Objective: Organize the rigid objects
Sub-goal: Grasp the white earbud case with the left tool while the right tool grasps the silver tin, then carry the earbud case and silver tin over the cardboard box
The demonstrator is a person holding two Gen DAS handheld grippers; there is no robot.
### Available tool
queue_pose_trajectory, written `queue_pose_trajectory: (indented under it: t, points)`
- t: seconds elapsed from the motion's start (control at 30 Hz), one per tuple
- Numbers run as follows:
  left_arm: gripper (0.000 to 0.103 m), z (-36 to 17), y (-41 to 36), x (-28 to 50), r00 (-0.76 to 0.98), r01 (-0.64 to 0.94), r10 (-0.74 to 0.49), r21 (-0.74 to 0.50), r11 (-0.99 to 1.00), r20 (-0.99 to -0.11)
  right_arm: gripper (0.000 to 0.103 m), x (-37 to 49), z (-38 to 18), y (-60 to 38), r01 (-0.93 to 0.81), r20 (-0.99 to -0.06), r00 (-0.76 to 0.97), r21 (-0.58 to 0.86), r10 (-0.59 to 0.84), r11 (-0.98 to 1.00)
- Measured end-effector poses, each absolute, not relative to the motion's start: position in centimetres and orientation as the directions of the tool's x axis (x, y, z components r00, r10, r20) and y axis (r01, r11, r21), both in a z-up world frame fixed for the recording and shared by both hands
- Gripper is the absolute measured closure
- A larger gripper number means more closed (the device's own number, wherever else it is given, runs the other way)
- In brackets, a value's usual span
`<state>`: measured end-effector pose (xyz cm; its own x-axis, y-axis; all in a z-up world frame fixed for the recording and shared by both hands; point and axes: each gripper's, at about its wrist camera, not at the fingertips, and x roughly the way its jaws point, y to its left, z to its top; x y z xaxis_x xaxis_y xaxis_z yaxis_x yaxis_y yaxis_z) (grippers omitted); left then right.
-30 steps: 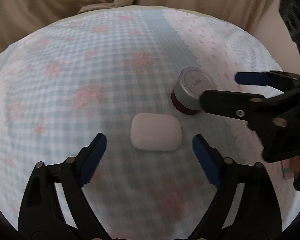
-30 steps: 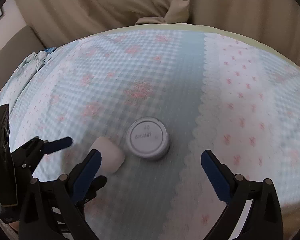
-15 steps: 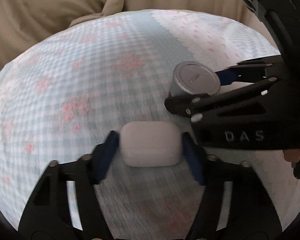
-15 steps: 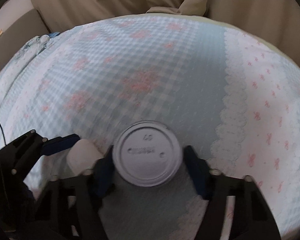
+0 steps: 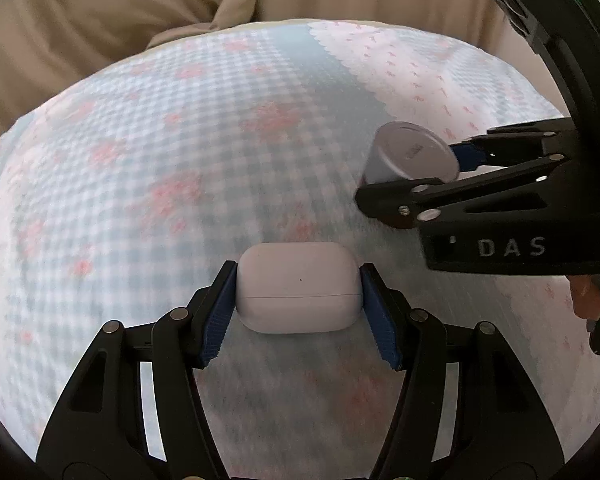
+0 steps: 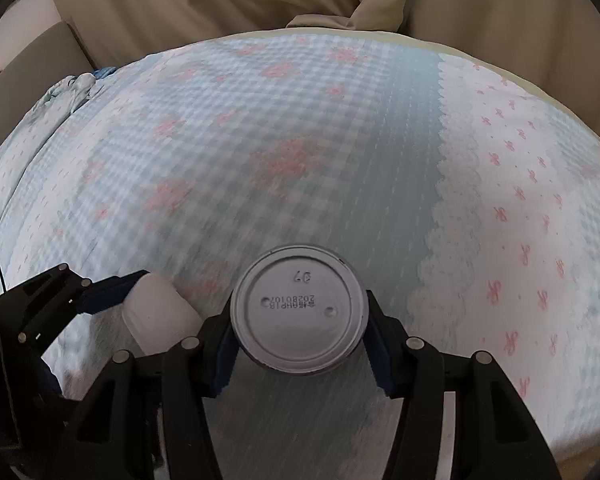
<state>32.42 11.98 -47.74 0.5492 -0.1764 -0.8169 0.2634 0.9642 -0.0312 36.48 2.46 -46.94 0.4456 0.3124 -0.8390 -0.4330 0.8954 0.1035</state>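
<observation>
The left tongs point(image 5: 298, 300) are clenched on a white earbud case point(image 5: 298, 286), their blue pads point(image 5: 220, 312) pressed against its two short ends, with the case's hinge seam running level across its face. The case sits over the blue-and-white checked bedspread point(image 5: 172, 152) printed with pink flowers; whether it touches the cloth cannot be told. Just to its right, the right tongs point(image 6: 298, 332) grip a small round can point(image 6: 298, 312) by its sides, the can's silver end, stamped with a printed code, turned toward the right wrist camera. In the left wrist view the can leans, apparently raised off the bedspread. Behind the bed hangs a beige curtain point(image 6: 220, 4).
</observation>
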Motion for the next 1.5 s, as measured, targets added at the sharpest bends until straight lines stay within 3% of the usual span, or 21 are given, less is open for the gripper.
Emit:
queue_pose_trajectory:
  t: [0.2,0.5,0.7,0.9,1.2,1.5]
  points:
    - [0.046,-43.4,13.1,30.5,0.561,0.244,-0.184,-0.051,0.968,-0.807,0.052,33.9,-43.8,2.1,-0.408,-0.831,0.457,0.12,0.316,0.905]
    - [0.046,-29.8,13.4,26.5,0.573,0.235,-0.23,-0.111,0.966,-0.787,0.052,26.5,-30.6,-0.2,-0.321,-0.804,0.517,0.136,0.294,0.937]
    - [0.046,-22.2,11.1,23.3,0.568,0.275,-0.275,-0.136,0.952,-0.776,0.052,21.4,-23.0,-3.1,-0.252,-0.803,0.537,0.139,0.257,0.958]
    - [0.046,-17.7,6.5,20.9,0.567,0.331,-0.306,-0.128,0.935,-0.765,0.052,17.7,-19.0,-7.6,-0.177,-0.785,0.578,0.146,0.222,0.973]
    - [0.046,-15.3,-3.6,17.5,0.557,0.329,-0.32,-0.15,0.932,-0.766,0.052,13.7,-16.8,-18.0,-0.104,-0.781,0.601,0.134,0.17,0.985]
    - [0.046,-18.9,-14.2,16.9,0.489,0.292,-0.326,-0.2,0.935,-0.809,0.052,14.0,-19.2,-29.5,-0.081,-0.817,0.555,0.132,0.155,0.988]
